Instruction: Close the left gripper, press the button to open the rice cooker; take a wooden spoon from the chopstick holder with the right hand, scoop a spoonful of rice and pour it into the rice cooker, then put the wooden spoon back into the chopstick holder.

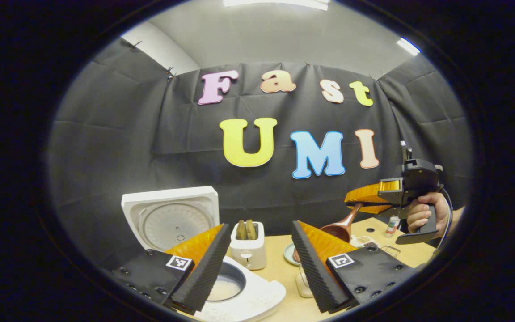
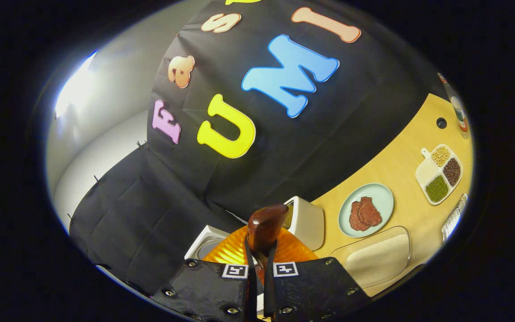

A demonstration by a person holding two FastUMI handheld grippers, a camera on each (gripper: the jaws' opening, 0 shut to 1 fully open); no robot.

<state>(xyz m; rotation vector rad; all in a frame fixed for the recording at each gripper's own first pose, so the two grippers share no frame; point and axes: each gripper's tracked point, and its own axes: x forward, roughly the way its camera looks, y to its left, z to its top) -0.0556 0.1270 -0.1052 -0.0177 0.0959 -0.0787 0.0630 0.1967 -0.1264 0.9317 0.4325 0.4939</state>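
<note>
Wooden spoon (image 2: 264, 228) clamped between my right gripper (image 2: 258, 268) fingers, raised above table (image 2: 400, 147). Rice cooker (image 1: 244, 293) lid up, rice inside. My left gripper (image 1: 257, 264) spread wide, holding nothing.

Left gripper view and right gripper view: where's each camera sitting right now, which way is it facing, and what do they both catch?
Left gripper view: rides the open left gripper, level, facing the booth wall over the open rice cooker; a hand holds the right gripper.
Right gripper view: rides the right gripper, shut on the wooden spoon, rolled sideways above the table.
Shared: the spoon, the white holder, the plate.
</note>
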